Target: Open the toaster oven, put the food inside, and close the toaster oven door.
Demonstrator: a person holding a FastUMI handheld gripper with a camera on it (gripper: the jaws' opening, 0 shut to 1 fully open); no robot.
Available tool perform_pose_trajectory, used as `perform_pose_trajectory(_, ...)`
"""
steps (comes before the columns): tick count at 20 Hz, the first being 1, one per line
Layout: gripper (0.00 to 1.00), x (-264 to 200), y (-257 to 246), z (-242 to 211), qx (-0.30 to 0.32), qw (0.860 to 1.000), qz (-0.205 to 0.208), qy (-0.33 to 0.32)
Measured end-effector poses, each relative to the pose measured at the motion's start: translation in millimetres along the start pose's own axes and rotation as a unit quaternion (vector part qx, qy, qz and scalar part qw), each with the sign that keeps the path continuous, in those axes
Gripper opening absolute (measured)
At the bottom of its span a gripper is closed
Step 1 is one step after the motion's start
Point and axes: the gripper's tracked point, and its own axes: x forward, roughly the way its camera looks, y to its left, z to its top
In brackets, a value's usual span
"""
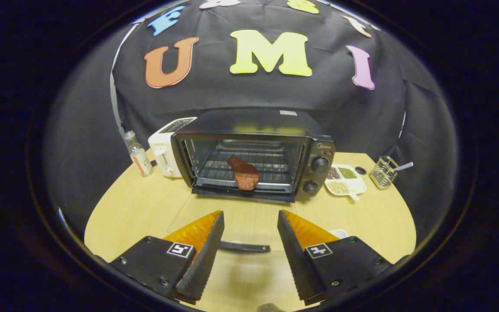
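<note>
- The tongs (251, 242) stand apart and hold nothing, hovering over the tabletop (145, 212).
- Between the fingers lies the dark door handle (245, 247); the glass door itself is hard to make out.
- Beyond, the food (244, 173) sits on the rack inside the toaster oven (256, 154).
- Closing appears to remain: get under the handle and swing the door up.

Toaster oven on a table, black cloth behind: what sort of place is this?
Probably a mock kitchen set up in a recording booth. A toaster oven with food on its rack, a white toaster and a divided dish sit on a wooden table. The gripper hangs open, holding nothing.
</note>
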Motion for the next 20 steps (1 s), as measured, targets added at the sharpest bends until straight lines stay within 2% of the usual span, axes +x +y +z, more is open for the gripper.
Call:
perform_pose_trajectory(1,0.82,-3,-2,-13,0.003,1.000,0.003,0.011)
perform_pose_trajectory(2,0.93,-8,-5,-23,0.004,1.000,0.002,0.020)
perform_pose_trajectory(3,0.98,-10,-7,-34,0.006,1.000,-0.001,0.027)
perform_pose_trajectory(11,0.97,2,-8,-125,0.022,0.995,-0.006,0.097)
perform_pose_trajectory(20,0.97,45,16,-135,0.020,0.993,0.001,0.113)
